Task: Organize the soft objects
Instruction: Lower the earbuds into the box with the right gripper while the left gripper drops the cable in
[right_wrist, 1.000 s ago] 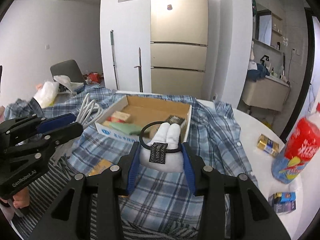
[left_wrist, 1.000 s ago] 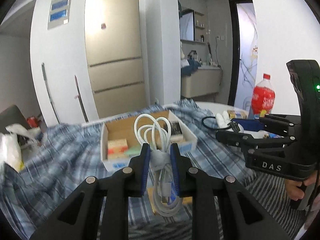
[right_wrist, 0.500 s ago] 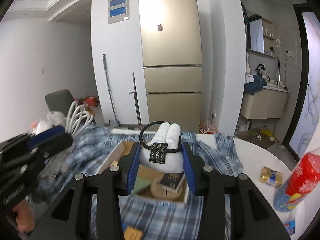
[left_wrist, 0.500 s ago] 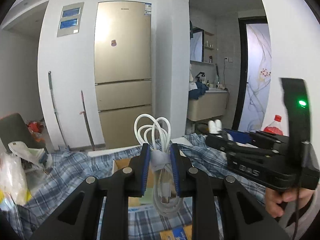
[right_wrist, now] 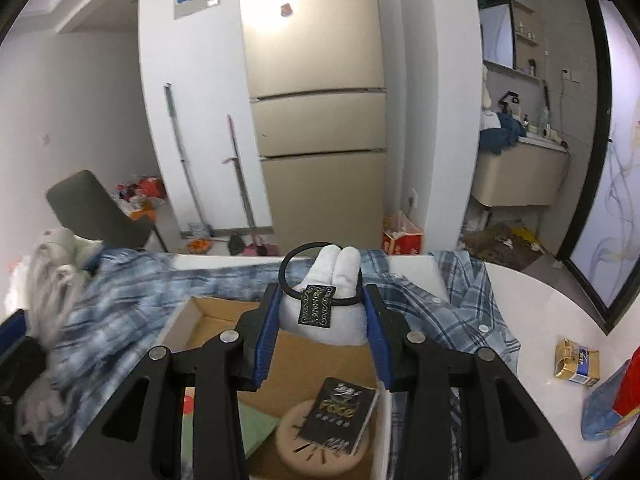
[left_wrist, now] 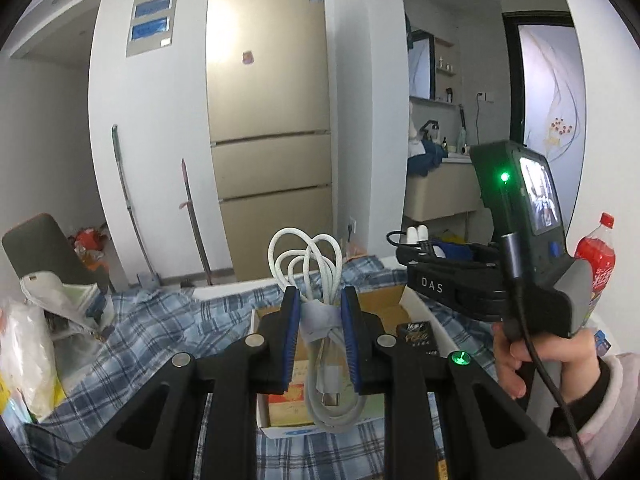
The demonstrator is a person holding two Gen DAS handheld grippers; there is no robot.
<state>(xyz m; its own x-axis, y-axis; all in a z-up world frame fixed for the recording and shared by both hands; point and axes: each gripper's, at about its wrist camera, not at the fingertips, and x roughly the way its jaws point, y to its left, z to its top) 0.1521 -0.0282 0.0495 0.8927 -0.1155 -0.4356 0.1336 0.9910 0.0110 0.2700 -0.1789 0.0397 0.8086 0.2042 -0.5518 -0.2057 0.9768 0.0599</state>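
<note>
Left tongs (left_wrist: 320, 338) pinch one coiled white cable (left_wrist: 320, 312), held above one cardboard box (left_wrist: 394, 306) on the plaid-covered worktop (left_wrist: 132, 344). Right tongs (right_wrist: 321, 338) pinch one white plush toy (right_wrist: 334, 312) with one black hair tie (right_wrist: 294, 264) looped round it, over the same box (right_wrist: 208, 320), which holds one black booklet (right_wrist: 338, 414)

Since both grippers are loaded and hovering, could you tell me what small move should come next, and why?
Probably lower the right gripper into the cardboard box and open it: it is shut on the white plush hair tie, directly above the bare cardboard floor behind the black card packet.
</note>
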